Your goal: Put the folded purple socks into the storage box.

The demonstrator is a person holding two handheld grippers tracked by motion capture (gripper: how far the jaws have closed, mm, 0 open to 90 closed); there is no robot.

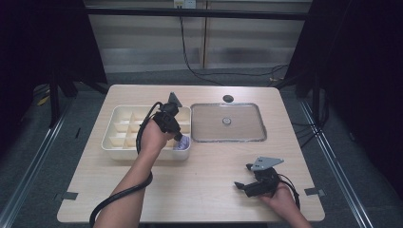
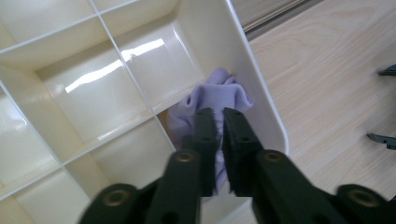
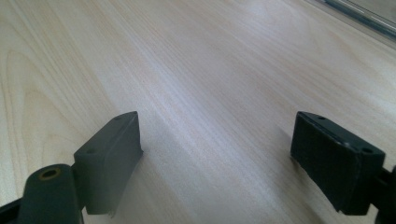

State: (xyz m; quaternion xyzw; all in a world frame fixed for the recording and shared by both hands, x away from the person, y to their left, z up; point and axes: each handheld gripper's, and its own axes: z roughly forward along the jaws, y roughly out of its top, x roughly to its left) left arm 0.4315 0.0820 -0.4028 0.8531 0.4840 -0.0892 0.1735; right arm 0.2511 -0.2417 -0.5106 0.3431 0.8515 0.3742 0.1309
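A cream box with several compartments (image 1: pixel 110 145) stands on the left half of the wooden table. In its near right corner compartment lies a crumpled purple cloth (image 1: pixel 183 144). My left gripper (image 1: pixel 179 137) reaches down into that compartment. In the left gripper view the jaws of the left gripper (image 2: pixel 219 112) stand almost together over the purple cloth (image 2: pixel 219 88), and fabric shows in the thin gap between them, close to the box wall (image 2: pixel 254 84). My right gripper (image 1: pixel 242 176) rests near the table's front right; the right gripper (image 3: pixel 217 140) is open with only bare wood between its jaws.
A clear shallow tray (image 1: pixel 228 139) lies right of the box, with a small round piece (image 1: pixel 227 121) in its middle. A dark round hole (image 1: pixel 228 98) sits in the tabletop behind it. The other compartments of the box hold nothing. A cable trails from my left forearm.
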